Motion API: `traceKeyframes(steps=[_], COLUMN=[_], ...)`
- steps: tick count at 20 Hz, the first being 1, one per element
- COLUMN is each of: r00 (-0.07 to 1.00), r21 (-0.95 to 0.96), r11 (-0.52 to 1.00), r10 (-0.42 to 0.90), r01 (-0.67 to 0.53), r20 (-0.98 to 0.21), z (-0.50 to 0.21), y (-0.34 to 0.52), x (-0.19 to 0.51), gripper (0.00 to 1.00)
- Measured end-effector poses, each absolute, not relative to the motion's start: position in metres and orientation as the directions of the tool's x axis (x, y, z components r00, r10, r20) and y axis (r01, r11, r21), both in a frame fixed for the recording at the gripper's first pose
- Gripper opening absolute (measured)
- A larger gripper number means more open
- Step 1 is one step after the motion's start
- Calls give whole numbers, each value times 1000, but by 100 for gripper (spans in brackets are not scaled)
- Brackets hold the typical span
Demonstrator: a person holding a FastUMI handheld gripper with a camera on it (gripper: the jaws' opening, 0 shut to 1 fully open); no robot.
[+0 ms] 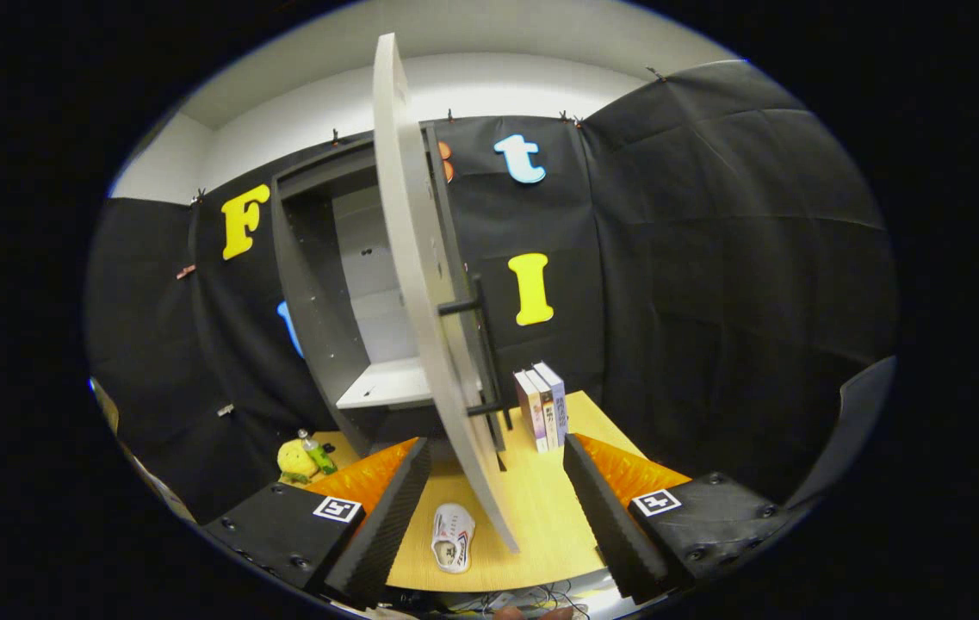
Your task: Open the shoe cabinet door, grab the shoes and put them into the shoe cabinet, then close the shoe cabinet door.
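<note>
The hand-held gripper hangs above the desk with its fingers spread wide apart, clamped on nothing. Between them, down on the wooden top, lies a white shoe with dark and red markings, its sole side down and its length pointing away from the fingers. The shoe cabinet stands at the far side of the desk, against the black cloth wall; it is dark grey, and its interior shows a pale back panel and a light shelf low down. The shoe cabinet door is swung open, seen nearly edge-on, its lower corner reaching over the desk just beside the shoe. A dark bar handle runs upright on its outer face. Right of the door, three books stand upright together on the desk. Left of the cabinet sit a yellow plush toy and a small green bottle, touching or nearly so.
</note>
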State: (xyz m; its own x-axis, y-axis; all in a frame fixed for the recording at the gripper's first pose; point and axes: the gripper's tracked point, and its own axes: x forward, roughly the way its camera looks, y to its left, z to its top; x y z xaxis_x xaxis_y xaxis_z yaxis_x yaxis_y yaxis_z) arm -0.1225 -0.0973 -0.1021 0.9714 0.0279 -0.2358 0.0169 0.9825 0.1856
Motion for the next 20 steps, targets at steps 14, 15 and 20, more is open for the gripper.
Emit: traceKeyframes(steps=[14,15,20], r00=[835,826,780], r21=[198,208,204], r11=[954,952,961], r10=[295,301,272], r01=[-227,-227,-188], r20=[-464,-476,-563], z=[-268,-285,-377], y=[58,66,80], x=[-108,-101,-79], gripper=[99,99,99])
